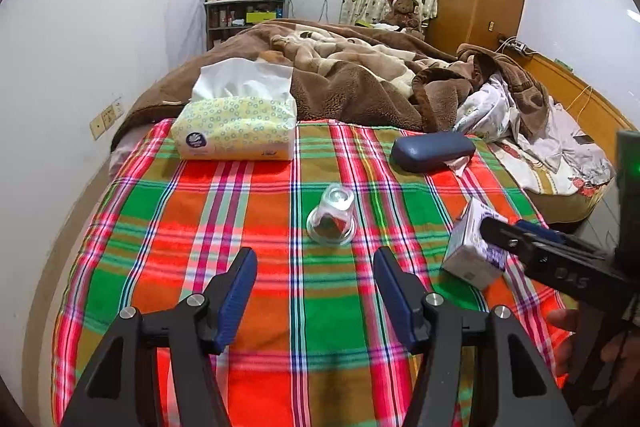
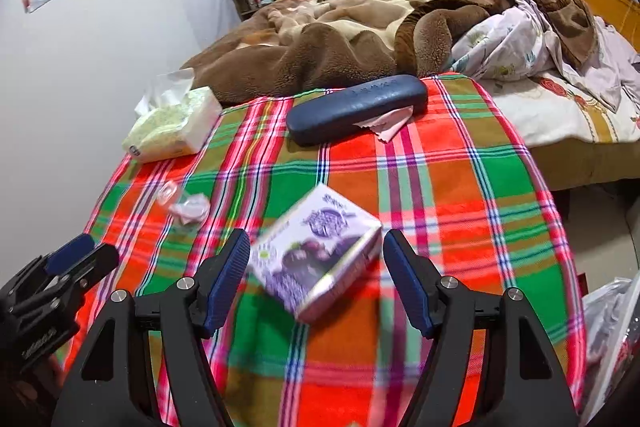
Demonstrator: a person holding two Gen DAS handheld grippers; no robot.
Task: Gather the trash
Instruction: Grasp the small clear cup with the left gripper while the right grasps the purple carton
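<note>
A: Item one, the trash on the plaid blanket (image 1: 248, 211)?

B: A small purple-and-white carton (image 2: 316, 251), blurred in the right wrist view, lying tilted on the blanket between the spread fingers of the right hand-held gripper (image 2: 316, 279). The jaws stand wide and neither pad touches it.

A: And left of the carton?

B: A clear plastic cup (image 1: 331, 217) on its side, mouth toward the left hand-held gripper (image 1: 316, 291), which is also wide open with nothing in it. The cup lies ahead of its fingertips, apart from them.

A: Beyond the carton?

B: A dark blue glasses case (image 1: 433, 150) with a pink cloth (image 2: 386, 131) poking out under it. Far left of the carton, a yellow-patterned tissue pack (image 1: 236, 135) at the edge of the brown blanket (image 1: 352, 87).

A: Right of the carton?

B: A plastic bag (image 2: 612, 323) beside the bed, at the frame edge; contents cannot be told.
</note>
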